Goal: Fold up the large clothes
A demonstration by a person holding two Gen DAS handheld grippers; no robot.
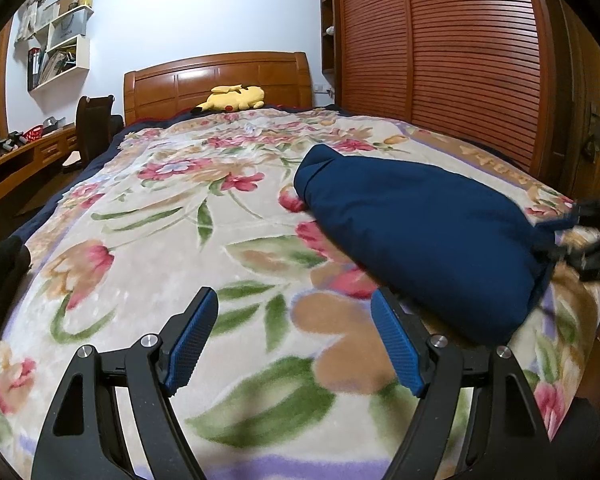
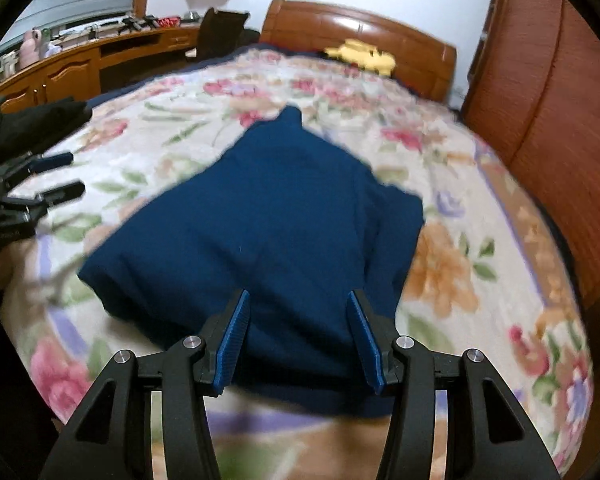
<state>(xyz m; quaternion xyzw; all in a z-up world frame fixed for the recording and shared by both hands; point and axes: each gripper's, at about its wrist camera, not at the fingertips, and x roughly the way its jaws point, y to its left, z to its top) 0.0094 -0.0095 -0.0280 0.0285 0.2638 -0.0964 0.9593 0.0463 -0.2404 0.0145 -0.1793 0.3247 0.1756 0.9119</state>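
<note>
the folded navy garment [image 2: 260, 216] lay on the floral bed [image 1: 148, 248]. left tool [image 1: 294, 344] stood apart, empty; right tool [image 2: 298, 340] apart over its near edge. the edge should be pinched squarely.

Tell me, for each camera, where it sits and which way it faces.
Left wrist: on the left tongs, facing up the bed to the headboard; its own open fingers show, the garment lies to its right, and the right tongs are at the right edge.
Right wrist: on the right tongs, looking down over the garment; its fingers stand apart above the cloth, and the left tongs are at the left edge.
Shared: bed, garment, headboard, yellow toy, wardrobe.
</note>
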